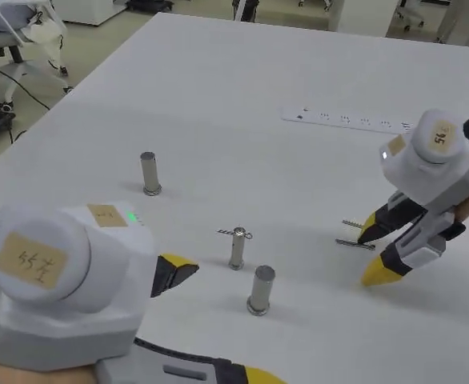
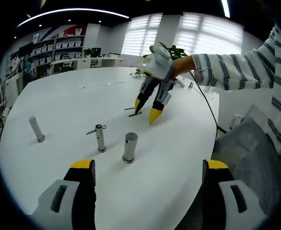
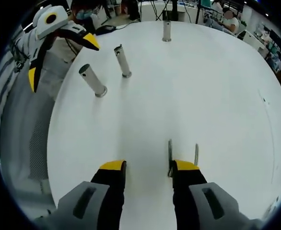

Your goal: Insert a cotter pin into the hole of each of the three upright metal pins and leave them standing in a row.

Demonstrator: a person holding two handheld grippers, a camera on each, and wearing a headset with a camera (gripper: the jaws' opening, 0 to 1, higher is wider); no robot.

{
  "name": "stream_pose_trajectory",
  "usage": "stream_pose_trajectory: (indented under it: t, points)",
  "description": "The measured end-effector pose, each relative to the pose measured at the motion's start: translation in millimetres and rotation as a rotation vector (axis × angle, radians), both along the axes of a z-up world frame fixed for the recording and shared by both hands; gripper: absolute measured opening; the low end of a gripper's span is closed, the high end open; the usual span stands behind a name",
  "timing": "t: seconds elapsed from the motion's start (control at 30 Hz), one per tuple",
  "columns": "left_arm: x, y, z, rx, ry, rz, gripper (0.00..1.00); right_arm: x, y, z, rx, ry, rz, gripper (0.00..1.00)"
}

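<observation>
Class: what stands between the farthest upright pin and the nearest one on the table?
The middle pin, a cotter pin through its top, as the head view shows.

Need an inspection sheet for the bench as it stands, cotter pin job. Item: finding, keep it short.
Surface: white table, no spills seen.
Job's things: far pin and near pin upright, holes empty. The middle pin is upright with a cotter pin through it. Two loose cotter pins lie flat by the right claw.
Clutter: power strip on the far side of the table.
Grippers: left claw open, holding nothing, short of the pins. Right claw open at the loose cotter pins, none gripped.
Cables: dark cable runs off the table edge.
Surroundings: shelves, blinds, a person's striped sleeve.
</observation>
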State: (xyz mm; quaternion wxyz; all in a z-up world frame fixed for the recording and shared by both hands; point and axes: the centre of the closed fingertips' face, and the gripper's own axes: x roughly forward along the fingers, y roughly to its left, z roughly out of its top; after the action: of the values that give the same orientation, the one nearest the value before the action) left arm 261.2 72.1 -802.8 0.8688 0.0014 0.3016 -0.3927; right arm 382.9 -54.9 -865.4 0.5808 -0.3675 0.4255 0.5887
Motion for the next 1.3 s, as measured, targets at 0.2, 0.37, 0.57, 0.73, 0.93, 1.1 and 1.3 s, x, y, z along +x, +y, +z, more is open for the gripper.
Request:
stream_pose_trajectory:
  t: [0.2,0.37,0.57,0.73,0.93,1.1,1.3]
  points:
    - [-2.7,4.0,-2.5,0.014,0.008,0.006,0.92,7.5,0.9,-0.5,0.006,0.011,-0.079,0.22]
    - [-2.9,7.1,-2.9,0.013,0.012,0.015,0.92,12.6,3.2,-2.4,-0.023,0.016,-0.132,0.08]
    - [0.4,18.4,-6.1,0.020,0.019,0.046,0.90,12.0,4.2,-3.7,-0.096,-0.049,-0.056,0.06]
    - [0.9,23.1,-7.5,0.035,0.017,0.050,0.90,13.0,3.7,-4.2,-0.118,-0.059,-0.057,0.06]
    - [4.0,26.5,-6.1,0.032,0.012,0.062,0.90,14.2,4.4,-5.3,-0.172,-0.090,-0.057,0.05]
    - [4.5,27.3,-5.9,0.035,0.011,0.059,0.90,15.3,4.3,-5.0,-0.187,-0.092,-0.052,0.05]
    - [4.5,27.1,-3.1,0.031,0.006,0.066,0.90,16.1,4.1,-4.7,-0.180,-0.102,-0.035,0.04]
